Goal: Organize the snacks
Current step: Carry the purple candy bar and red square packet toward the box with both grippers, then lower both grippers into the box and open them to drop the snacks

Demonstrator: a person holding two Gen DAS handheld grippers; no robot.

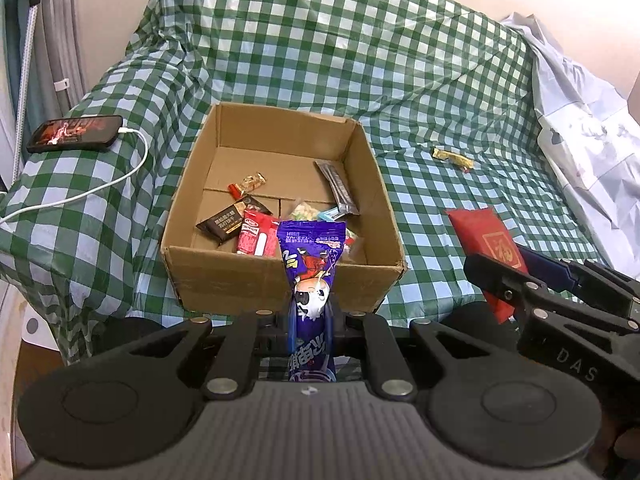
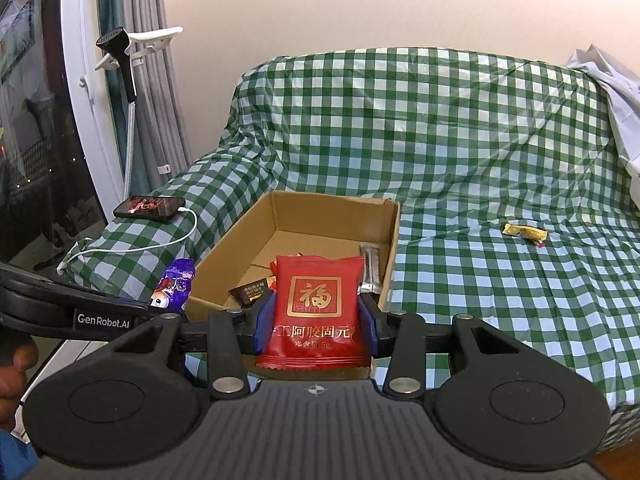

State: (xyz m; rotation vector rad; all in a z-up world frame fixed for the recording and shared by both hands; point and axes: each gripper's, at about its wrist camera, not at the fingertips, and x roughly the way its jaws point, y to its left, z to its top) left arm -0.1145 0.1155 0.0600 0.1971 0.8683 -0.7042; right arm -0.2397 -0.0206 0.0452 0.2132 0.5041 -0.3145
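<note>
Both hands loaded and poised at the near wall of the cardboard box (image 1: 280, 280), which sits on the checked cover (image 1: 440, 80) toward its left side. Left gripper (image 1: 311, 312) clamped tight on a purple packet (image 1: 312, 256), held upright with its top edge already over the box's near wall. Right gripper (image 2: 316, 316) pinching a red packet (image 2: 318, 308) by its two side edges, flat face to the camera, just short of the box's near right corner. Several wrapped snacks (image 1: 256, 232) already lying inside, crowded toward the near wall; far half of the floor bare. One gold wrapper (image 1: 452, 158) left out on the cover, well to the right of the box. To do this well: carry each packet clear over the wall before letting go, aim for the bare far half, release one hand at a time to avoid a clash of grippers above the box. Purple packet possibly creased by the tight squeeze, hard to tell from here. A phone (image 1: 76, 134) on the cover's left edge, out of the way.
</note>
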